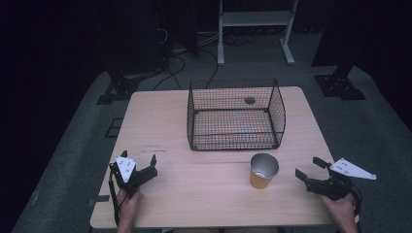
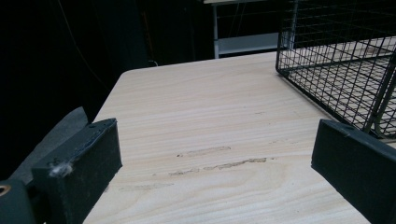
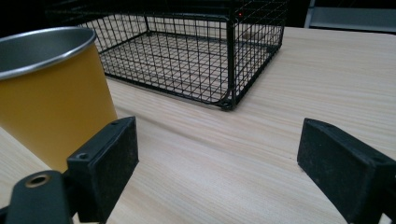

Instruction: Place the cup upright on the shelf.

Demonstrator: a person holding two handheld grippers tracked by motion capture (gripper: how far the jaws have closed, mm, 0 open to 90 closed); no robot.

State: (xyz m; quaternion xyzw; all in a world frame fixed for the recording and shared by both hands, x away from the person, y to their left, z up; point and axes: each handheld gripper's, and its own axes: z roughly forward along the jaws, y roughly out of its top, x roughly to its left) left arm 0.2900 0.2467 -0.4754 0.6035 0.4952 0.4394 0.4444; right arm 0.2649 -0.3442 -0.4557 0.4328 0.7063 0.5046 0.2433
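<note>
Right gripper (image 1: 307, 169) stands wide open and holds nothing, near the yellow cup (image 1: 263, 171), which stands upright on the table (image 1: 160, 126) in front of the wire basket (image 1: 235, 115). Left gripper (image 1: 139, 162) is also wide open and empty, well apart from the cup. I judge the cup light, thin-walled and smooth, so it may slip or dent; a gentle grip across the middle of its wall seems best.

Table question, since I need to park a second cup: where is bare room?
The wooden table is bare left of the black wire basket, and between the left gripper and the yellow metal-lined cup. It is tighter between cup and right gripper.
</note>
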